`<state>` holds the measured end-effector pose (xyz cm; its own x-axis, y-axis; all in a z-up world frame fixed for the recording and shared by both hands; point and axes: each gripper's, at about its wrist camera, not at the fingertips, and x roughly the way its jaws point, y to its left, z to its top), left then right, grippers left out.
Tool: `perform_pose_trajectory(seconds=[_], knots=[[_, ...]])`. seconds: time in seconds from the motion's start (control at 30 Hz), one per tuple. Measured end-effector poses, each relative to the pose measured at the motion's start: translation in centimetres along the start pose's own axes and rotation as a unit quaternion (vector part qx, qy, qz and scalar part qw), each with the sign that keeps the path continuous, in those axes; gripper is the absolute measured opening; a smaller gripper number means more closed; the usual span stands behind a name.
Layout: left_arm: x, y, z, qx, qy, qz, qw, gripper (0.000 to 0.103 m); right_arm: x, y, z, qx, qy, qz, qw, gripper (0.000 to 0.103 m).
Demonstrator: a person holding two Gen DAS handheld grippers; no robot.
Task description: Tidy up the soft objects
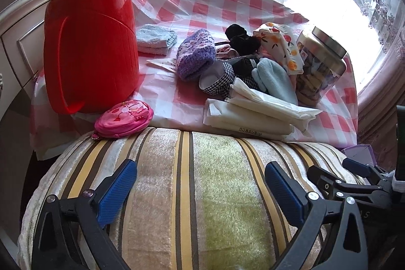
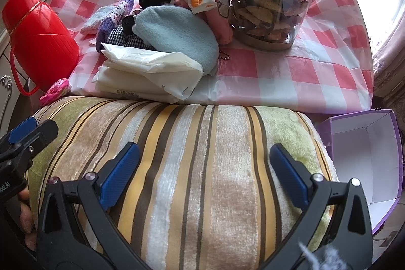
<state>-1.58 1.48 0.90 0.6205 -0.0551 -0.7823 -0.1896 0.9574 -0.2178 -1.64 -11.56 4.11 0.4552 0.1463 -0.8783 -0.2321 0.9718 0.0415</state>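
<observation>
Both spread wide, left gripper (image 1: pixel 201 187) and right gripper (image 2: pixel 205 172) hover over the striped cushion (image 2: pixel 177 168), apparently not touching it. Soft pile (image 2: pixel 164 29) of hats, cloths and white packets (image 1: pixel 255 115) sits on the checkered surface (image 2: pixel 316 62), between red flask (image 1: pixel 88 42) and jar (image 2: pixel 270 6). Purple box (image 2: pixel 364 156) beside the cushion.

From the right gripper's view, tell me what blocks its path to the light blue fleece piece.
The striped cushion lies directly under the open right hand-held gripper, and the white folded packets sit in front of the light blue fleece piece. Nothing else intervenes.
</observation>
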Motion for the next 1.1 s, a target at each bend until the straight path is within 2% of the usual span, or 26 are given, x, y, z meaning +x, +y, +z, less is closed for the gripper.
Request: perform_pose_trajectory(seconds=[0.2, 0.37, 0.47, 0.53, 0.6, 0.7, 0.8, 0.87, 1.03, 1.07, 1.1], knots=[[-1.5, 3.1, 0.7, -0.079, -0.022, -0.008, 0.9966, 0.096, 0.1, -0.3, 0.2, 0.004, 0.007, 0.011, 1.000, 0.103], [-1.7, 6.2, 2.1, -0.117, -0.023, 0.025, 0.9925, 0.096, 0.2, -0.9, 0.7, -0.004, 0.036, 0.040, 0.999, 0.103], [-0.5, 7.8, 3.1, -0.138, -0.003, 0.040, 0.9897, 0.096, 0.0, -1.2, 1.0, -0.014, 0.033, 0.070, 0.997, 0.103], [0.8, 8.2, 3.6, -0.139, 0.027, 0.043, 0.9890, 0.096, 0.0, -1.1, 1.6, -0.049, 0.036, 0.089, 0.994, 0.103], [1.9, 8.2, 4.1, -0.139, 0.045, 0.043, 0.9884, 0.096, -0.3, -0.7, 2.4, -0.089, 0.022, 0.090, 0.992, 0.103], [3.1, 7.9, 4.5, -0.132, 0.063, 0.057, 0.9876, 0.096, -0.8, -0.2, 3.7, -0.117, 0.004, 0.101, 0.988, 0.103], [4.4, 7.9, 5.1, -0.130, 0.081, 0.073, 0.9855, 0.096, -0.7, 1.3, 5.2, -0.180, -0.009, 0.087, 0.980, 0.103], [5.2, 7.9, 5.3, -0.130, 0.092, 0.081, 0.9838, 0.096, -0.3, 2.6, 6.0, -0.228, -0.019, 0.072, 0.971, 0.103], [6.2, 7.7, 5.7, -0.126, 0.102, 0.098, 0.9819, 0.096, 1.5, 5.9, 7.0, -0.316, -0.026, 0.071, 0.946, 0.101], [6.4, 7.6, 5.7, -0.126, 0.101, 0.100, 0.9818, 0.096, 1.9, 6.5, 7.0, -0.331, -0.029, 0.066, 0.941, 0.096], [6.5, 7.5, 5.8, -0.124, 0.102, 0.101, 0.9819, 0.093, 2.6, 7.2, 7.1, -0.347, -0.028, 0.060, 0.936, 0.086]])
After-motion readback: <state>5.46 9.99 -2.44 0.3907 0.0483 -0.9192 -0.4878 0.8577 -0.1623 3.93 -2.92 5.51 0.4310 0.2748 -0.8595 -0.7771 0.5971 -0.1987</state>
